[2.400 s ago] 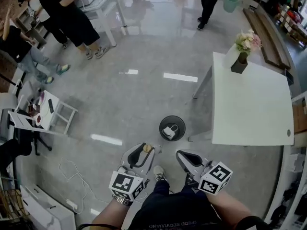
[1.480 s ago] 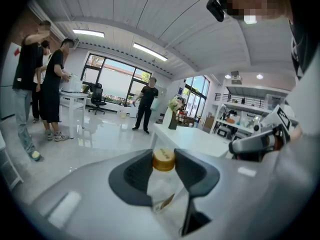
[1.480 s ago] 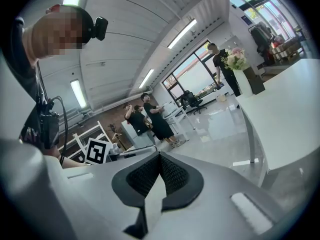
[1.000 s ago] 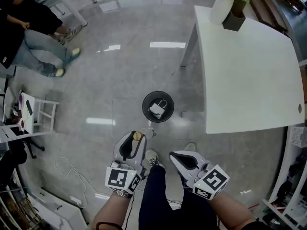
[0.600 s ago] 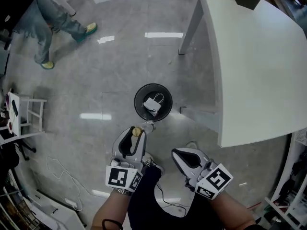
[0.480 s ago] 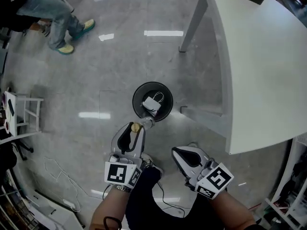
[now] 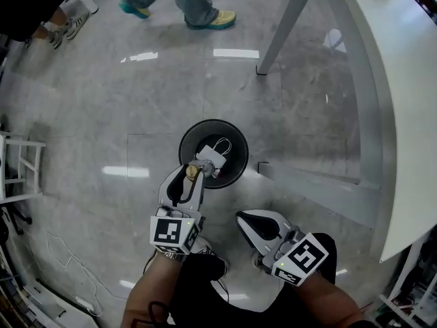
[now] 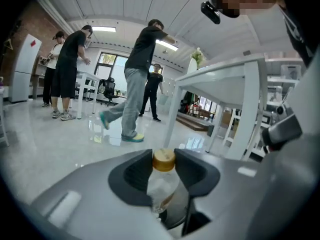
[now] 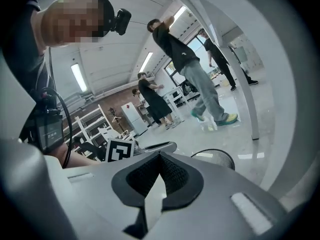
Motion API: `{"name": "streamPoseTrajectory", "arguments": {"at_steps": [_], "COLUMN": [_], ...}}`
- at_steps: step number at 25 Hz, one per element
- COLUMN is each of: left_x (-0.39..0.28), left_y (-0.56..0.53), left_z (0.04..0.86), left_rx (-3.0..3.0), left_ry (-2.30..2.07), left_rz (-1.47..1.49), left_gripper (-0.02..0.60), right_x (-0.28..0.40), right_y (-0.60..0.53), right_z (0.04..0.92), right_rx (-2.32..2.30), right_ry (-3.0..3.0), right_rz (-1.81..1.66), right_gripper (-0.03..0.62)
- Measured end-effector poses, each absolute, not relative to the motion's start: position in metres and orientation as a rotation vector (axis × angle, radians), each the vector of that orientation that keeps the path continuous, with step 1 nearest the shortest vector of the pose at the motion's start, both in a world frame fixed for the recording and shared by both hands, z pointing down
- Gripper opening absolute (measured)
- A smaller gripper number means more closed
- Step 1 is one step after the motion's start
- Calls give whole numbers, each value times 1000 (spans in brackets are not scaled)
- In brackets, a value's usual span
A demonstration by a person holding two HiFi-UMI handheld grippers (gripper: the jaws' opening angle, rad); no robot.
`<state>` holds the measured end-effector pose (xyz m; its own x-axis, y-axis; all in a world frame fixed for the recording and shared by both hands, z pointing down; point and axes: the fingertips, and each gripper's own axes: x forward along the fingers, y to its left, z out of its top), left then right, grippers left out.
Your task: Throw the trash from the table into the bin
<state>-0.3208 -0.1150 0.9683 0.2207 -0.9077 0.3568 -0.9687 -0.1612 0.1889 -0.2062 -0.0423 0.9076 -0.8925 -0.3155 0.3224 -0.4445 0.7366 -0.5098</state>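
Note:
My left gripper (image 7: 184, 176) is shut on a small clear bottle with a gold cap (image 7: 192, 172). It hangs over the near rim of the round black bin (image 7: 232, 137) on the floor. In the left gripper view the bottle (image 8: 163, 160) stands upright between the dark pads, cap at the tips. A white paper bag (image 7: 214, 157) lies inside the bin. My right gripper (image 7: 254, 225) is low beside my leg, to the right of the bin, shut with nothing in it. Its pads meet at the tip in the right gripper view (image 9: 159, 158), where the bin (image 9: 216, 157) shows just beyond.
The white table (image 7: 410, 80) fills the right side, with a slanted leg (image 7: 287, 26) and a low crossbar (image 7: 321, 190) close to the bin. A person's legs (image 7: 198, 2) cross the glossy grey floor at the top. A white rack (image 7: 17, 169) stands at the left.
Both grippers have sunk toward the floor. The left one with the bottle moved from short of the bin to over its near rim. A person walked across at the top.

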Motion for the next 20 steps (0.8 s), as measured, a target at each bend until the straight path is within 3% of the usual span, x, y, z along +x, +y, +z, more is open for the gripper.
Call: {"name": "streamPoseTrajectory", "arguments": {"at_steps": [8,12,15,17,19,20], "left_x": [-322,-317,-317,-321,-324,-324], "left_y": [-125,-125,-126,-123,-116,-111], "left_z": [1036,1046,1039,1026,1008,998], "left_rx": [2083,2081,2082,2067,2036,2022], "left_ry": [-1708,-1688,-1684,-1700,-1710,-1703], "left_rz": [296,300,293,288,286,286], "left_gripper": [146,195,192,136,10,8], "right_x": [-211,-209,-211,-213,-215,-215], "right_y": [-51,-52,-54,-53,-50,-47], "right_z": [940,947,943,935,921,912], "right_rx": [589,592,594,592,584,576], "right_ry": [-2741,-2737,-2731,-2717,-2702,-2694], "right_rz": [849,846,861,880,901,912], "right_gripper": [-2,-2,-2,-2,-2,-2]}}
